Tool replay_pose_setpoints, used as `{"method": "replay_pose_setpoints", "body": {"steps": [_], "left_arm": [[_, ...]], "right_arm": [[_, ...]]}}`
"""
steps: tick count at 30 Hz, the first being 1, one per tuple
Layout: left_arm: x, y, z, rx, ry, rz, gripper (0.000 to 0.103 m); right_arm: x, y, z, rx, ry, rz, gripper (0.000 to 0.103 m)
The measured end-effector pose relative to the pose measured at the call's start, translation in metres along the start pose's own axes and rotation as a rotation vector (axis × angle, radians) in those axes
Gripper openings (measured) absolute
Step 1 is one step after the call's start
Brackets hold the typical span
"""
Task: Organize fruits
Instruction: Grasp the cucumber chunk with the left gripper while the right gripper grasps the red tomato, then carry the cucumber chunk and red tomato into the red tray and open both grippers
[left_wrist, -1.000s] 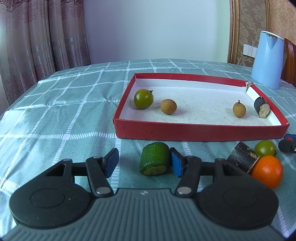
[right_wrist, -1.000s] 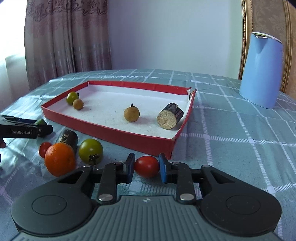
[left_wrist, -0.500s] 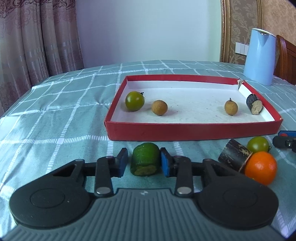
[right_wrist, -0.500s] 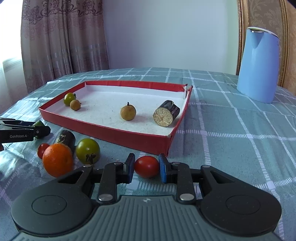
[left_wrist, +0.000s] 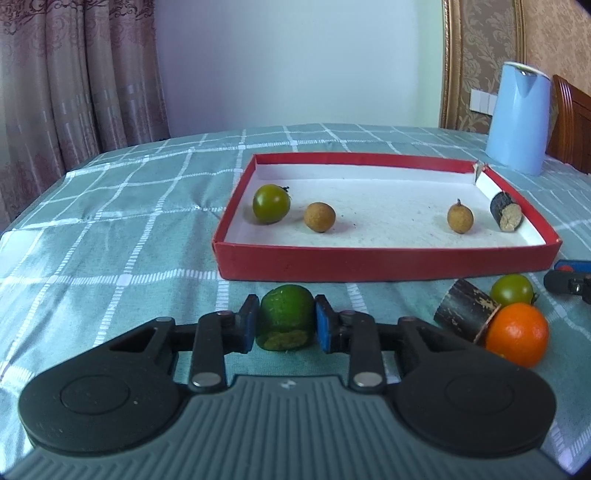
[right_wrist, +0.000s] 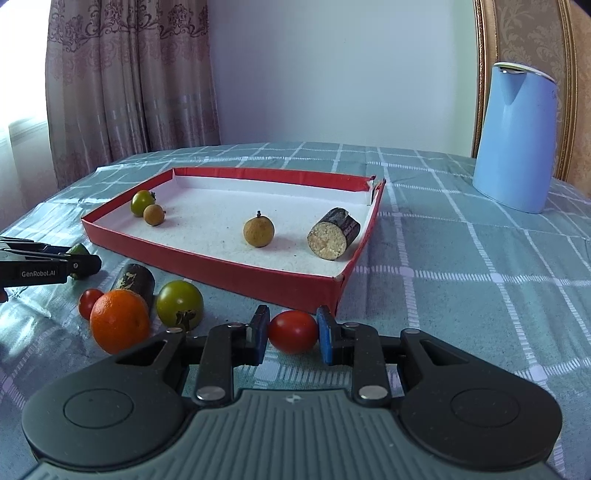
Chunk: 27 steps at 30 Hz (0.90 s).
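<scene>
My left gripper (left_wrist: 284, 323) is shut on a green cut fruit piece (left_wrist: 286, 321), held just before the red tray (left_wrist: 369, 260). My right gripper (right_wrist: 291, 332) is shut on a red tomato (right_wrist: 293, 331) near the tray's right front corner (right_wrist: 338, 284). The tray holds a green tomato (left_wrist: 270, 204), two brown longans (left_wrist: 319, 217) (left_wrist: 460, 218) and a dark sugarcane piece (left_wrist: 506, 216). On the cloth lie an orange (right_wrist: 120, 320), a green tomato (right_wrist: 180, 304), a dark sugarcane piece (right_wrist: 135, 282) and a small red tomato (right_wrist: 88, 302).
A blue kettle (right_wrist: 515, 140) stands at the back right on the checked green tablecloth (left_wrist: 110, 221). A wooden chair (left_wrist: 572, 125) is behind it. Curtains hang at the far left. The left gripper's side shows in the right wrist view (right_wrist: 44, 271).
My left gripper closed on the green fruit piece and lifted slightly. My right gripper stays shut on the red tomato and has risen a little.
</scene>
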<state>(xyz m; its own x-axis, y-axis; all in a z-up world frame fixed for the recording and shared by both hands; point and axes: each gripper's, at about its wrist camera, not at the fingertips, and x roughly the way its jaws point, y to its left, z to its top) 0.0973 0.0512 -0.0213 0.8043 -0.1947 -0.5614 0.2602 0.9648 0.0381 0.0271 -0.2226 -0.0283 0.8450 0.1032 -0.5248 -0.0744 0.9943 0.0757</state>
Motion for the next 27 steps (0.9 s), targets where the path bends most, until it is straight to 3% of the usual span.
{"method": "replay_pose_setpoints", "body": {"steps": [11,15,27], "left_arm": [[-0.021,-0.008,0.008,0.008,-0.113,-0.006,0.029],[-0.014,-0.014,0.018,-0.006,-0.089,-0.037,0.029],[0.014,-0.034,0.051,0.0,-0.052,-0.028,0.029]], "right_arm": [[-0.003,0.003,0.008,-0.029,-0.035,-0.017,0.027],[0.0,0.007,0.02,-0.047,-0.043,-0.017,0.027],[0.025,0.021,0.067,-0.081,-0.063,-0.016,0.027]]}}
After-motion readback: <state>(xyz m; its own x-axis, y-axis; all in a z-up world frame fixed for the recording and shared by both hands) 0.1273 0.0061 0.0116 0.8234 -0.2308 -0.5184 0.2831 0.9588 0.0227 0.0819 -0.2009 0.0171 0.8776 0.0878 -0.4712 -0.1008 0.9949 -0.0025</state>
